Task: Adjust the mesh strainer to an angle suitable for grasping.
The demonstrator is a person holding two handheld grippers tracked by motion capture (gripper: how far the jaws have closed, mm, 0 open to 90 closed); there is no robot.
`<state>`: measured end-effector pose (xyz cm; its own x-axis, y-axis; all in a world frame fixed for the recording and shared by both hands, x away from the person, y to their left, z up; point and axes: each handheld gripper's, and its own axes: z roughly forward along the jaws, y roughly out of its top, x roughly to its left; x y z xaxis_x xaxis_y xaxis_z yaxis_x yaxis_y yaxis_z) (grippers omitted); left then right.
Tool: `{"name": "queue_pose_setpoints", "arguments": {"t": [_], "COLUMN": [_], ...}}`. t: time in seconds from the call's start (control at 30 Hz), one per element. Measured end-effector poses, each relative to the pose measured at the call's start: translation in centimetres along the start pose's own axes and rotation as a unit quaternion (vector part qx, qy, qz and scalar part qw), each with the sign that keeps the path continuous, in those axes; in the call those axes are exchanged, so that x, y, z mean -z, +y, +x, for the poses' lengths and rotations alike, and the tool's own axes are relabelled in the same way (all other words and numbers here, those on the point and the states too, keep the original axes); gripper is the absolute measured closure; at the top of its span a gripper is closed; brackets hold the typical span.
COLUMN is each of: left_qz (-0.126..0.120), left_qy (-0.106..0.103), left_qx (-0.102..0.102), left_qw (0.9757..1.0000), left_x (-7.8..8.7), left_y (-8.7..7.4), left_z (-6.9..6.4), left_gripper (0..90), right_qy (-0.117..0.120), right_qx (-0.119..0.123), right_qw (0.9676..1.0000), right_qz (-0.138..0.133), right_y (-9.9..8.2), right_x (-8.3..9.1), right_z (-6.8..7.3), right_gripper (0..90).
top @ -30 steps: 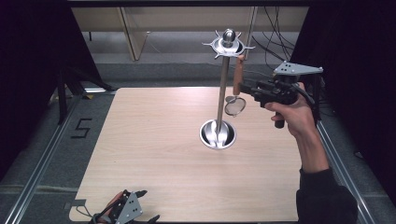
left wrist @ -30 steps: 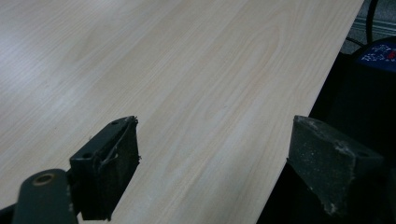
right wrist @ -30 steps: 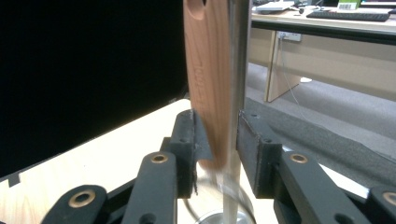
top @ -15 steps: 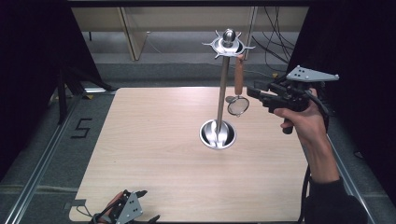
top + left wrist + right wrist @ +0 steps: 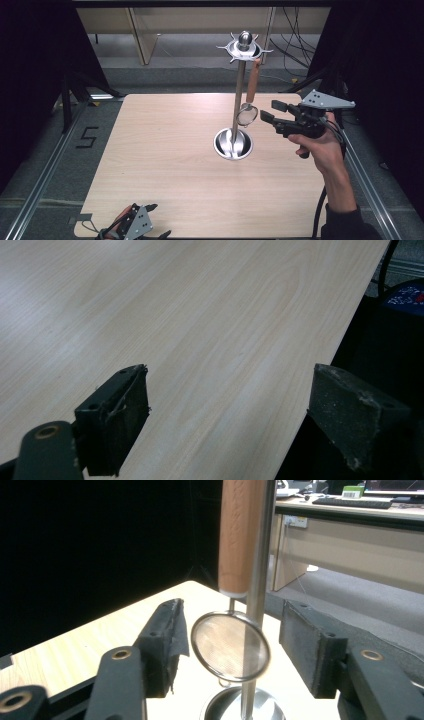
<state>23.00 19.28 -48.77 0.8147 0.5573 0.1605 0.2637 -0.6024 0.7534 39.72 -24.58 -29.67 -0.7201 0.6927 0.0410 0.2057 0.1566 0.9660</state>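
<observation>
Small mesh strainer (image 5: 247,114) with a wooden handle (image 5: 252,81) is hanging from the top ring of the steel utensil stand (image 5: 239,95), at about 1 o'clock from table centre in the high view. Handle is up, mesh bowl down, sitting just beside the stand's pole on its 3 o'clock side. I'm seeing the same in the right gripper view: strainer (image 5: 231,646) hanging in front of the pole, stand's round base (image 5: 242,706) below it.

Right gripper (image 5: 272,112) is sitting at 3 o'clock of the strainer, near it, pointing at it. Its jaws have just been opening and are standing apart; pads aren't pressing on anything. In its own view the mesh bowl is lining up between the pads, clear of both.

Left gripper (image 5: 150,220) is resting at the table's (image 5: 165,150) near edge, about 7 o'clock, well apart from the stand. Its jaws are released wide, with bare wood (image 5: 200,315) between them.
</observation>
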Motion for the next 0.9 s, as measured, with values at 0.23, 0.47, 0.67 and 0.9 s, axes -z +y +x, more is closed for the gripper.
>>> {"name": "queue_pose_setpoints", "arguments": {"t": [0.23, 0.47, 0.67, 0.9], "left_qz": [0.001, -0.002, -0.008, -0.005], "left_qy": [0.001, 0.014, 0.009, 0.003], "left_qx": [0.0, -0.007, 0.002, 0.002], "left_qw": [1.0, 0.9999, 0.9999, 1.0], "left_x": [0.0, 0.1, 0.1, 0.1], "left_y": [0.0, 0.0, 0.0, 0.1], "left_z": [0.0, 0.0, -0.1, 0.0], "left_gripper": [15.7, 15.7, 15.7, 15.7], "right_qy": [0.006, 0.003, 0.007, 0.001], "right_qx": [-0.006, -0.008, -0.012, -0.014], "right_qw": [0.9999, 0.9997, 0.9994, 0.999], "right_qz": [0.009, 0.022, 0.032, 0.043], "right_y": [-1.3, -2.0, -2.6, -3.3], "right_x": [0.2, 0.0, -0.1, 0.3], "right_z": [0.5, 0.4, 0.8, 0.8], "right_gripper": [41.4, 39.7, 39.3, 38.8]}}
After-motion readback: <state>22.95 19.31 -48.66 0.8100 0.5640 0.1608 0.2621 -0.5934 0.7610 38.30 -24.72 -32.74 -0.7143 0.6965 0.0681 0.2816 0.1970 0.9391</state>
